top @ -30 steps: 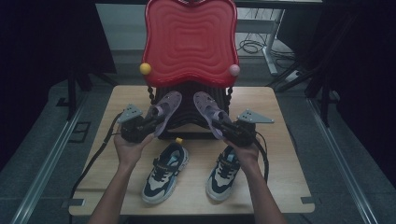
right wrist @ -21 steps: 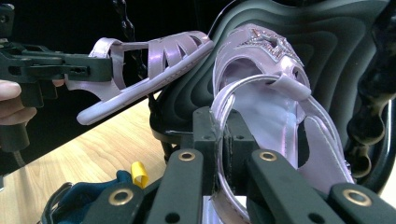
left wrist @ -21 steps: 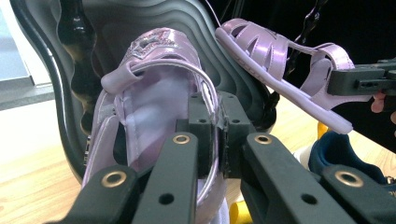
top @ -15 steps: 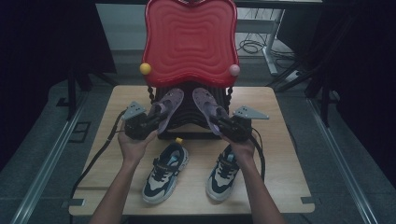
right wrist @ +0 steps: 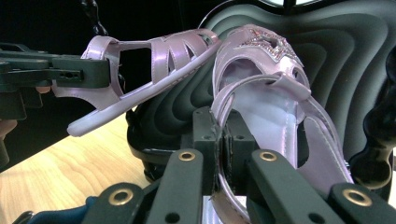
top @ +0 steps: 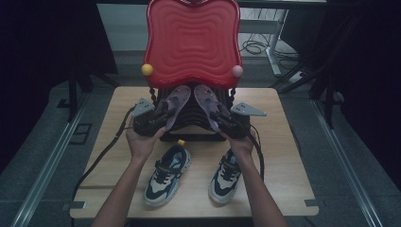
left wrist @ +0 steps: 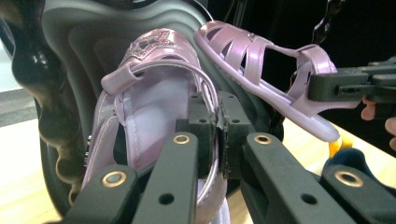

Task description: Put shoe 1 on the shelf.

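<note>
Two purple sandals are held up in front of a black ridged stand [top: 191, 120]. My left gripper [top: 163, 116] is shut on the heel strap of the left sandal [top: 177, 104]. In the left gripper view the jaws pinch that strap [left wrist: 215, 135] and the sandal [left wrist: 149, 107] points at the stand. My right gripper [top: 222, 118] is shut on the heel strap of the right sandal [top: 205, 101]. The right gripper view shows its pinch [right wrist: 219, 140] on that sandal [right wrist: 266, 102]. The toes of both sandals nearly meet against the stand.
A red wavy panel [top: 191, 42] rises behind the stand, with a yellow ball [top: 147, 69] and a pink ball [top: 237, 71] at its lower corners. Two sneakers [top: 168, 175] [top: 227, 175] lie on the wooden table [top: 283, 142] near the person's forearms. Cables trail off the left edge.
Both grippers carried their sandals a little farther forward toward the stand, and the toes came closer together. The sneakers stayed put.
</note>
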The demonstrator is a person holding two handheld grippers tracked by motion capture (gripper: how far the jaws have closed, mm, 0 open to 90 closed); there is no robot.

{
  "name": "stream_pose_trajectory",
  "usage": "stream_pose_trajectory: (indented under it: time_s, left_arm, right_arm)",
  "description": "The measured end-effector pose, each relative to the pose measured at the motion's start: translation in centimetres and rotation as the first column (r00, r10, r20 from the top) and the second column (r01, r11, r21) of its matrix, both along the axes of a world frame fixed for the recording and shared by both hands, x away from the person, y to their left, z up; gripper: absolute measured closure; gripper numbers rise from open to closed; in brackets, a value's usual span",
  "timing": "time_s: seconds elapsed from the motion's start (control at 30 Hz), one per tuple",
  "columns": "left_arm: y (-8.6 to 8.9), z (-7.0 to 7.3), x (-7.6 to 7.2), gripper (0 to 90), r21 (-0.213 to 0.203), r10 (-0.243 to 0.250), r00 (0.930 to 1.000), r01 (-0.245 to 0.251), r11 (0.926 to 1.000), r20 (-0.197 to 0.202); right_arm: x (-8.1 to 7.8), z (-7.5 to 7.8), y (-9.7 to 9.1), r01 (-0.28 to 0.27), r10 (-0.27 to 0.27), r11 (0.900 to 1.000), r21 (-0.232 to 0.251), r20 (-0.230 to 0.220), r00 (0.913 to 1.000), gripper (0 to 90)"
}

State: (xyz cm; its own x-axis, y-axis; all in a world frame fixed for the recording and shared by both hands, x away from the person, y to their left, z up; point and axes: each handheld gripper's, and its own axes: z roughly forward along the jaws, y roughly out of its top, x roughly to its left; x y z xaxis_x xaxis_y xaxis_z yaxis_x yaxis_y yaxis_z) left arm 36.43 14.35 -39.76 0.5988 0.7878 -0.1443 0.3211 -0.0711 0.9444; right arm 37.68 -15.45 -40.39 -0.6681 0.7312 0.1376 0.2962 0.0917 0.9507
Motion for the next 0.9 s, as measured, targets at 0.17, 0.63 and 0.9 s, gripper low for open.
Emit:
stream_pose_trajectory:
  time_s: [0.17,0.63,0.9]
  left_arm:
    - [0.0,-0.1,0.4,85.6,0.002,0.014,0.9999,-0.014,0.9999,0.007]
    - [-0.6,-0.3,1.4,85.6,0.017,0.021,0.9996,-0.021,0.9996,0.018]
    - [-1.3,-0.2,1.9,85.6,0.028,0.018,0.9994,-0.018,0.9994,0.03]
  right_arm:
    - [0.4,0.0,0.3,0.021,-0.021,0.9998,-0.005,0.009,0.9997,86.1]
    - [1.1,-0.1,0.8,0.044,-0.044,0.999,0.001,0.018,0.9989,86.1]
    - [1.5,-0.4,1.2,0.056,-0.057,0.9984,0.003,0.009,0.9984,86.1]
